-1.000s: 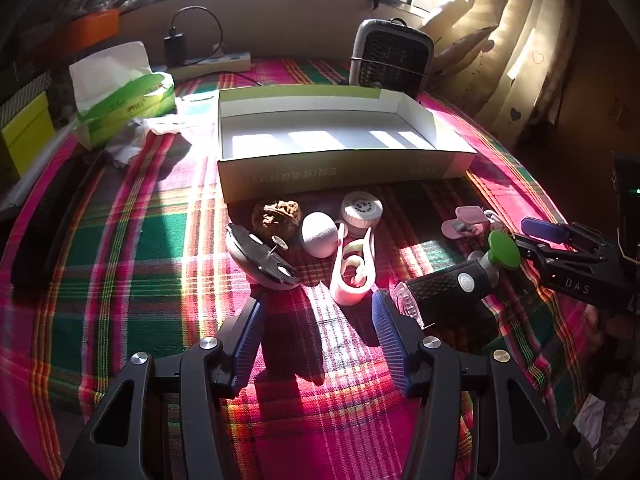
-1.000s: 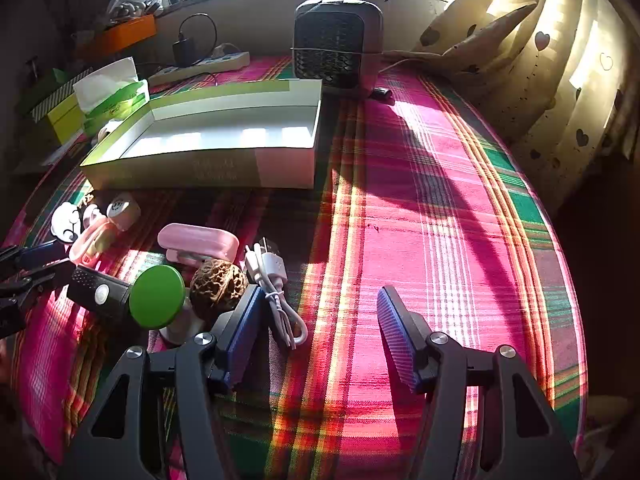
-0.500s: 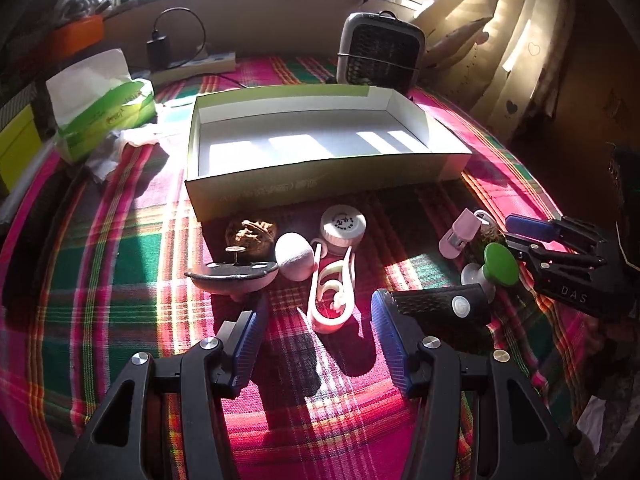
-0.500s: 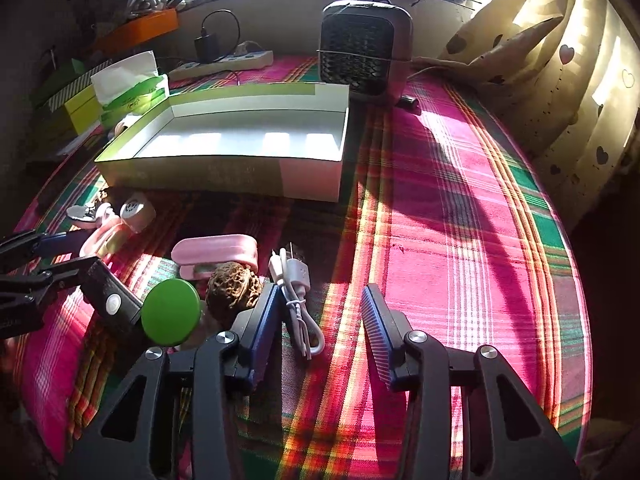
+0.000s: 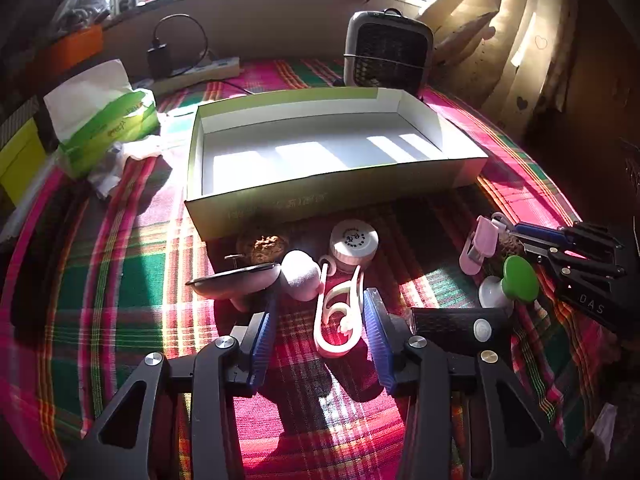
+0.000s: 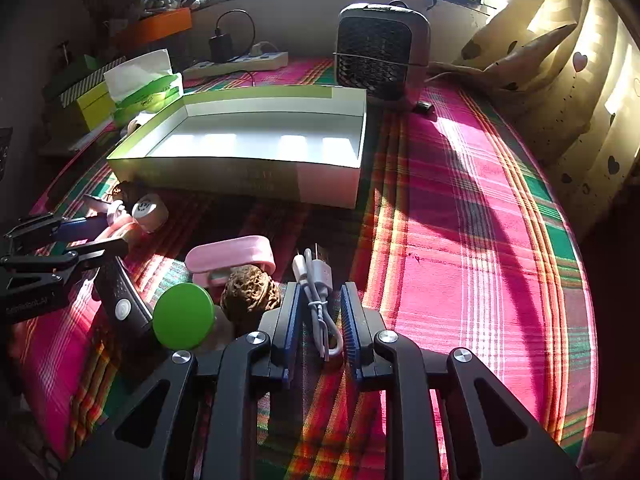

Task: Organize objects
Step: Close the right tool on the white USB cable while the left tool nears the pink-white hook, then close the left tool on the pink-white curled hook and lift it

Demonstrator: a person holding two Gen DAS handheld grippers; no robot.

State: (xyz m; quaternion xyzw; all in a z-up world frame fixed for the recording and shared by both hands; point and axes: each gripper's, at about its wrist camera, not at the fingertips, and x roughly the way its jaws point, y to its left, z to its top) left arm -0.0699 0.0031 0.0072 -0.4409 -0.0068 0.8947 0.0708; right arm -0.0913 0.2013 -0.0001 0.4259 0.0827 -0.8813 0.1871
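Note:
An empty shallow cardboard box [image 5: 320, 184] [image 6: 248, 178] lies open on the plaid cloth. In front of it sit a walnut [image 5: 264, 245], a white round cap [image 5: 354, 240], a pink ball [image 5: 301, 274], a dark dish [image 5: 236, 280] and a pale pink clip [image 5: 340, 316]. My left gripper [image 5: 320, 300] is open with its jaws on either side of the clip. My right gripper [image 6: 318, 296] has narrowed around a coiled white USB cable [image 6: 316, 292], still slightly apart. Beside it lie a second walnut [image 6: 250, 294], a pink case [image 6: 230, 258], a green-capped item [image 6: 183, 316] and a black torch [image 6: 122, 300].
A small fan heater [image 6: 382, 50] stands behind the box. A tissue pack [image 5: 106, 124], power strip [image 6: 240, 62] and yellow boxes [image 6: 86, 98] sit at the back left. Curtains and a cushion [image 6: 516, 60] line the right side.
Both grippers have moved forward and lower. The left one now straddles the pink clip. The right one has narrowed around the white cable.

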